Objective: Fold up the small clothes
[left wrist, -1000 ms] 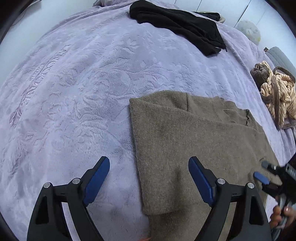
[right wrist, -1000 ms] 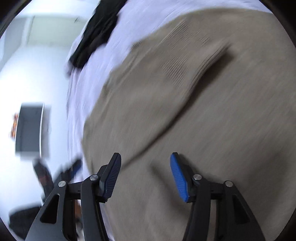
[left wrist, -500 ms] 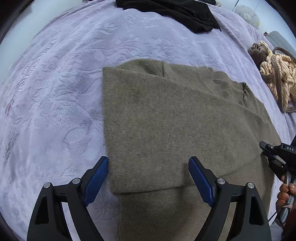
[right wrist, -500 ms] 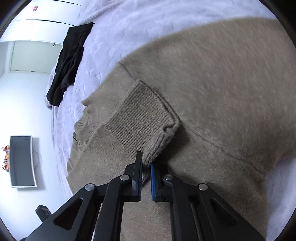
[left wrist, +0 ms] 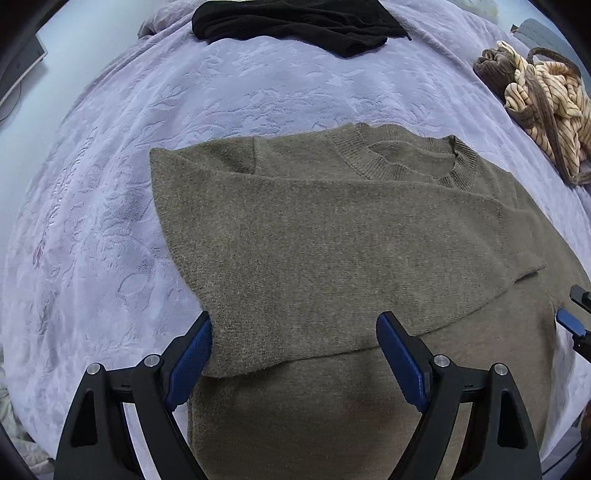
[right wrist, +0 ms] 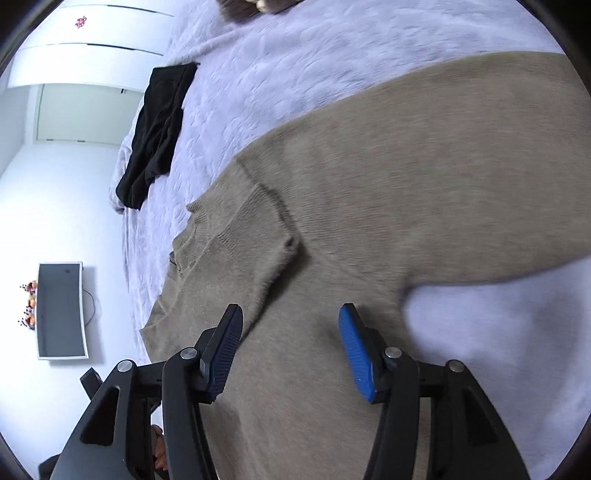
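Olive-brown sweater (left wrist: 332, 251): lay flat on lavender bedspread (left wrist: 110, 184), centre of frame, one sleeve folded across the body, ribbed collar toward upper right.
Left gripper (left wrist: 295, 354): jaws apart, empty, over the sweater's lower edge.
Right gripper (right wrist: 291, 350): jaws apart, empty, above the sweater.
Black garment (left wrist: 295, 22): top of frame.
Striped garment (left wrist: 543, 96): upper right.

The sweater (left wrist: 332, 251) lies flat on the bed (left wrist: 110, 184) (one sleeve folded across its front), a dark garment (left wrist: 295, 22) behind it, a striped bundle (left wrist: 543, 92) to its right.
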The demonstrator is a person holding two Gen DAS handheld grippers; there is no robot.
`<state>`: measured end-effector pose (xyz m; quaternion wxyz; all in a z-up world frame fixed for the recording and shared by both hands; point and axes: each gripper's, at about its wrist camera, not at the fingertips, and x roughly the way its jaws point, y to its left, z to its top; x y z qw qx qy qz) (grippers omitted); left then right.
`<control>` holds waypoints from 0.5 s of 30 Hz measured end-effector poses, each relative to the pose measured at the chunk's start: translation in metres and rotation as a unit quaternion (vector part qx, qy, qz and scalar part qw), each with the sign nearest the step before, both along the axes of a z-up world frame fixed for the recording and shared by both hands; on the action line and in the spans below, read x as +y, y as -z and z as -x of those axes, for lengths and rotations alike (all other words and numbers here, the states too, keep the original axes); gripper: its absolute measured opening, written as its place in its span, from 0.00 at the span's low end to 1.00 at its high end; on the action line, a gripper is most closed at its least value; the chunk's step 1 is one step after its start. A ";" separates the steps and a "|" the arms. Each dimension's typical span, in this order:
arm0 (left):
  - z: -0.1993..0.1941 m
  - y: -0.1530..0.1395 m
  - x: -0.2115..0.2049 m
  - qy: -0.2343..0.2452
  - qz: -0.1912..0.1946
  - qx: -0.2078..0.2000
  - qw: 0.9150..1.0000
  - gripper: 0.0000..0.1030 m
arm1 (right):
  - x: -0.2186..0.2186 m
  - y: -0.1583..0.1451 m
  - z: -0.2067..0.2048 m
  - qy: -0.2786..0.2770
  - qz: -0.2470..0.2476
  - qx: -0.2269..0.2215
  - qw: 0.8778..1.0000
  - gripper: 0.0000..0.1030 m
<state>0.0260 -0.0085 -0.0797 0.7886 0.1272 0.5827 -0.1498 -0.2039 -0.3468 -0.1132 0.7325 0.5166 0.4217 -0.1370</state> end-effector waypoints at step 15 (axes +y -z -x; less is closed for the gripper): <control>0.012 -0.014 -0.042 0.011 -0.037 -0.013 0.999 0.85 | -0.031 0.012 0.063 0.042 -0.046 0.010 0.998 0.57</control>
